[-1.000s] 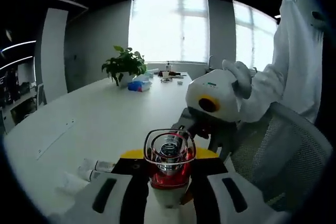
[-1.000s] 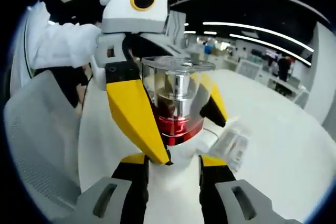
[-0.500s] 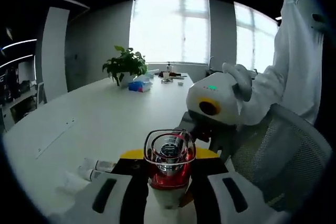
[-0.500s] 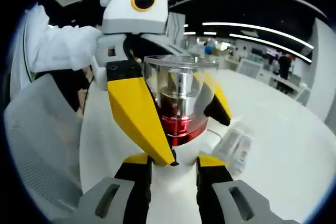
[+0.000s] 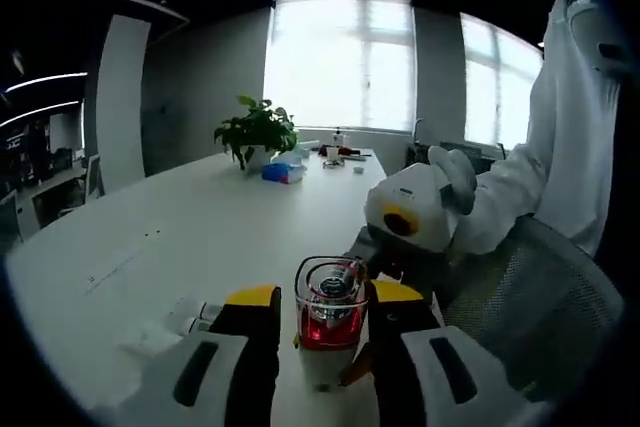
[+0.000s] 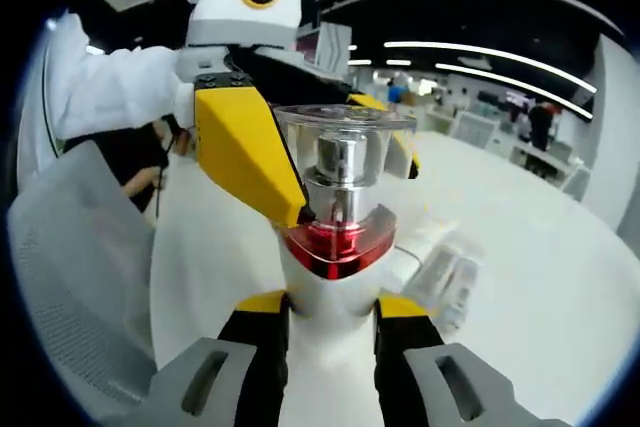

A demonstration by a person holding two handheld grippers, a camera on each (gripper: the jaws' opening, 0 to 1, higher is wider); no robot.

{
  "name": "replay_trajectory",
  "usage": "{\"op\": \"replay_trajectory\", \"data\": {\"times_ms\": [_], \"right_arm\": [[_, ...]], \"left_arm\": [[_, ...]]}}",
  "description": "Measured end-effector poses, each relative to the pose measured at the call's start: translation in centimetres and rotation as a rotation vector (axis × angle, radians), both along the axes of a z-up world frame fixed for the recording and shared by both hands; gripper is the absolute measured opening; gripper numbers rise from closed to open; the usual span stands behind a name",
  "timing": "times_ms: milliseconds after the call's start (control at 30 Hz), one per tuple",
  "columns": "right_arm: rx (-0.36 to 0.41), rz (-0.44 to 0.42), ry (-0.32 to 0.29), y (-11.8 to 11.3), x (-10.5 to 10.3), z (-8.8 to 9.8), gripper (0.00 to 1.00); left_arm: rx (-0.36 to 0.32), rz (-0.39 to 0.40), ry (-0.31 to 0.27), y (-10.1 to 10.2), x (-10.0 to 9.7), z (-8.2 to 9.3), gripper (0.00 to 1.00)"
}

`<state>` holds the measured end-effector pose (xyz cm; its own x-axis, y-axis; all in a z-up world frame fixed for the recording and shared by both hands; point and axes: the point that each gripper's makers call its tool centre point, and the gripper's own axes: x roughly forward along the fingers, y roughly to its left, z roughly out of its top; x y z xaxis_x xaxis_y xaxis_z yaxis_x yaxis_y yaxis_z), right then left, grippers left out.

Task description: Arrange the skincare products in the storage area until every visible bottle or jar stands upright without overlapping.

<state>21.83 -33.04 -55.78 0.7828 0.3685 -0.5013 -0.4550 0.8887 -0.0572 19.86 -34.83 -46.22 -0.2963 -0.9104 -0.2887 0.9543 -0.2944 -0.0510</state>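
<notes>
Pulled back since a moment ago, the left gripper (image 5: 322,322) now stands open around the clear cap of the red-and-white bottle (image 6: 338,247) at lower centre of its view. Below, the right gripper (image 6: 325,319) clamps the bottle's white base. Small tubes (image 5: 190,315) lie on the white table (image 5: 200,217) at lower left.

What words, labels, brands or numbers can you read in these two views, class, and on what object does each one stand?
No text can be read in either view.
Bottle: clear cap, red band, white base, no legible label.
Tubes lying on the table: any print is too blurred to read.
Blue box near the plant: too small to read.
</notes>
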Motion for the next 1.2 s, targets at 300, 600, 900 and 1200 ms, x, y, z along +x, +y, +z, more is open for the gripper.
{"op": "replay_trajectory", "data": {"times_ms": [300,600,900,1200], "right_arm": [[-0.011,-0.013,-0.006,-0.3,0.2,0.1,0.25],[-0.018,-0.056,-0.011,-1.9,0.4,0.1,0.25],[-0.031,-0.101,-0.026,-3.5,0.8,0.2,0.25],[-0.028,-0.115,-0.040,-4.4,1.1,0.3,0.25]], "left_arm": [[-0.017,-0.013,-0.018,-0.2,-0.3,0.1,0.22],[-0.042,-0.036,-0.002,-1.3,-0.6,0.3,0.22],[-0.051,-0.057,-0.003,-2.9,0.7,0.1,0.22],[-0.060,-0.067,0.004,-3.6,1.9,0.1,0.22]]}}
